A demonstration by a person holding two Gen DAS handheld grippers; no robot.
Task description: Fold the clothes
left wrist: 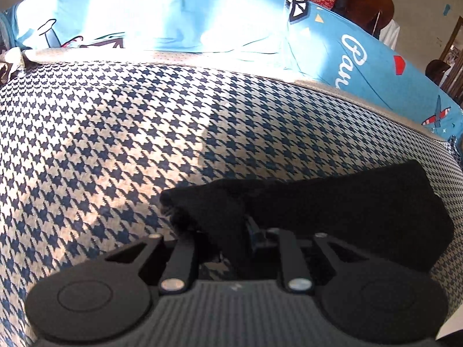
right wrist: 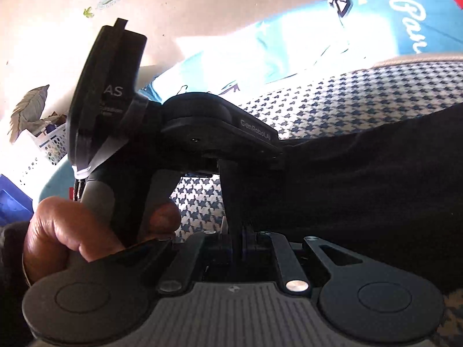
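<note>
Both the left gripper [left wrist: 228, 228] and right gripper [right wrist: 237, 231] are pinching the black garment [left wrist: 347, 211] (lying on the houndstooth cover [left wrist: 115, 133]), seemingly mid-fold, needing a carry-over.

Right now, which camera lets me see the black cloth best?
The left wrist view. There the black cloth shows its edges and corner against the blue-and-white houndstooth cover. In the right wrist view the cloth is one dark mass, partly hidden behind the left gripper.
</note>
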